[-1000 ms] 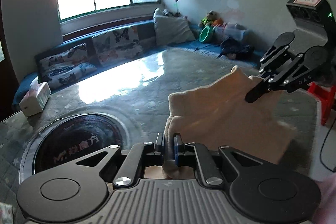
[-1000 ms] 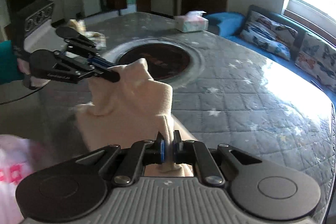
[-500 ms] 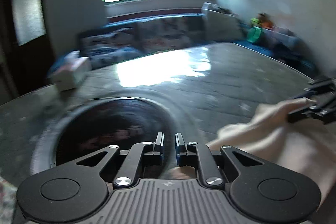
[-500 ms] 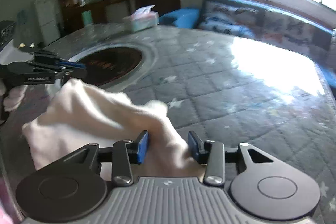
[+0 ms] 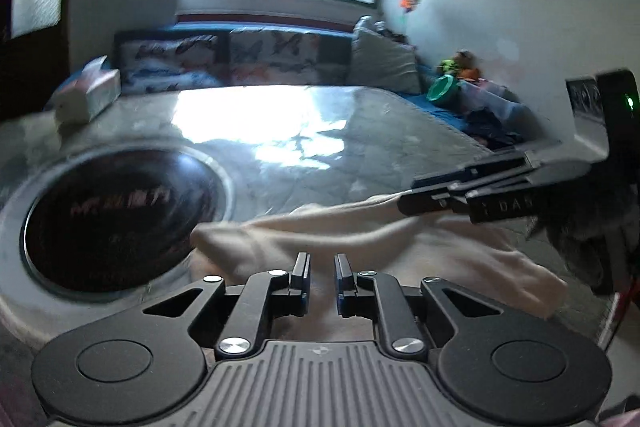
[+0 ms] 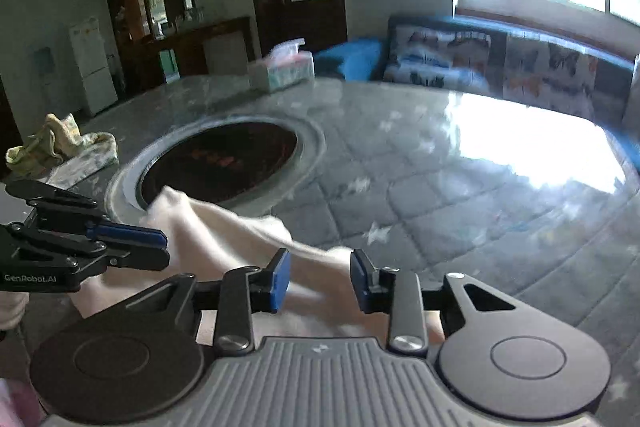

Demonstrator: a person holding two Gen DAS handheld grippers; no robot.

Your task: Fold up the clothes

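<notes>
A cream garment (image 5: pixel 340 231) lies loosely folded on the grey quilted table (image 6: pixel 460 195), its left edge beside the round dark inset (image 5: pixel 116 211). My left gripper (image 5: pixel 322 267) hovers just over the garment's near edge, its jaws a narrow gap apart with nothing pinched between them. Seen from the right wrist, the garment (image 6: pixel 224 231) runs under my right gripper (image 6: pixel 320 267), whose jaws stand wide apart around a raised fold without clamping it. The right gripper (image 5: pixel 408 195) touches the garment's far corner in the left wrist view. The left gripper (image 6: pixel 162 247) shows at the left.
A tissue box (image 5: pixel 86 95) stands at the table's far edge. A crumpled patterned cloth (image 6: pixel 60 147) lies at the far left of the table. The round inset (image 6: pixel 220 159) sits mid-table. A blue sofa with cushions (image 5: pixel 240 59) runs under the window.
Both grippers held the garment up in the air a second ago. They have lowered it onto the table and let go; the right jaws have widened further.
</notes>
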